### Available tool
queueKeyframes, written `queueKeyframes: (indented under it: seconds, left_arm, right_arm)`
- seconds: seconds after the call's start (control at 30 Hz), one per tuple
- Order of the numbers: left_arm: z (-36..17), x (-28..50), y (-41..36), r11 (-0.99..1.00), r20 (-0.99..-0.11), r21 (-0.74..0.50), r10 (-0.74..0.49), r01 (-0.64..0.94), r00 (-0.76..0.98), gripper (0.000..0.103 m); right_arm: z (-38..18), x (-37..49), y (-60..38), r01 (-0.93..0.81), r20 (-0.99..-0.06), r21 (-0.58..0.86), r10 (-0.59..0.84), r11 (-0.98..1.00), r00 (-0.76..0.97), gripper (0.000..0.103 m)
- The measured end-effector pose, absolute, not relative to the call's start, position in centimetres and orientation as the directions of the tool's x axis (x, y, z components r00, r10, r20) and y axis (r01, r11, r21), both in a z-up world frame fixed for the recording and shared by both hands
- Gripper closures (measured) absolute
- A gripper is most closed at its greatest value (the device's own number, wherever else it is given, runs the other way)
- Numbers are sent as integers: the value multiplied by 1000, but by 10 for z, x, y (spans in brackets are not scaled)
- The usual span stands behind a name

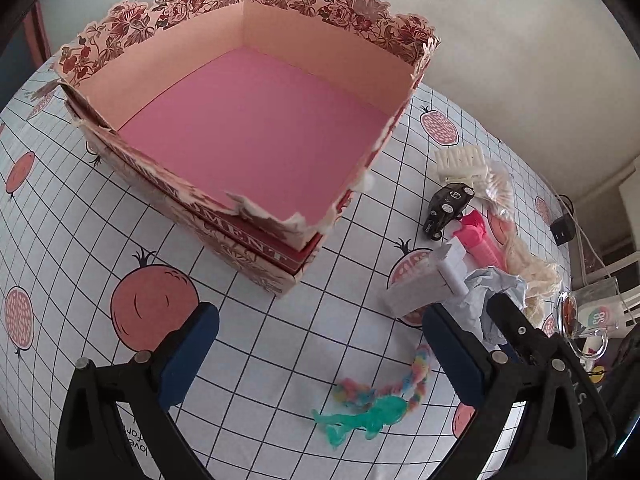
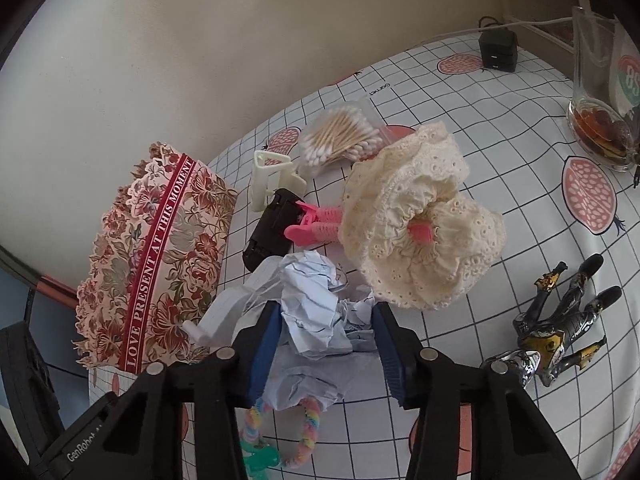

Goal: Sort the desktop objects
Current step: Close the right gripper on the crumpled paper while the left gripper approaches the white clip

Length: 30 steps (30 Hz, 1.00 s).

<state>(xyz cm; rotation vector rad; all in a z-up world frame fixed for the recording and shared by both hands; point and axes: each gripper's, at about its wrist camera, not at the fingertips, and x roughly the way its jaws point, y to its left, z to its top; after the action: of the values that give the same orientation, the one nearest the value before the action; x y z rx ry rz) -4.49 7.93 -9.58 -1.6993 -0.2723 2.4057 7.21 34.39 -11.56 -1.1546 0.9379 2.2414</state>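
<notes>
Right wrist: right claw clamped on crumpled pale-blue paper; left claw apart, empty.

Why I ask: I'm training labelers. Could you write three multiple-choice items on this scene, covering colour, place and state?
1. The floor of the box is: A pink; B green; C black.
2. The crumpled paper lies: A in the box; B between the fingers of the right gripper; C under a book.
3. The box is: A lidded; B full of toys; C open and empty.
A, its floor shows pink; B, both fingers flank the paper; C, nothing lies inside.
</notes>
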Motion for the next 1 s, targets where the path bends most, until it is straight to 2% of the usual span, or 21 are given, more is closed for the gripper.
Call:
queueKeyframes:
  seconds: [0.13,0.5,0.73,0.83,1.0]
  left_arm:
    - [-100,-46,73,-953,-906,-302,297,-30,-302,1]
    - [-98,-37,75,-948,-894,-308,316,-76,-317,2]
    - [-90,-27,87,-954,-886,-257,297,-156,-356,2]
    - [-90,-20,96,-952,-886,-237,293,-192,-360,8]
    - [-84,-24,120,-946,-874,-199,289,-255,-390,10]
  right_arm:
    - [-114,73,342,-646,-828,349,100,-679,-552,59]
    - [-93,80,347,-621,-785,377,118,-687,-608,61]
    - [-67,97,360,-630,-753,370,176,-683,-634,61]
    - [-63,105,367,-638,-753,366,188,-678,-631,61]
    - [-60,119,381,-648,-741,401,186,-647,-645,61]
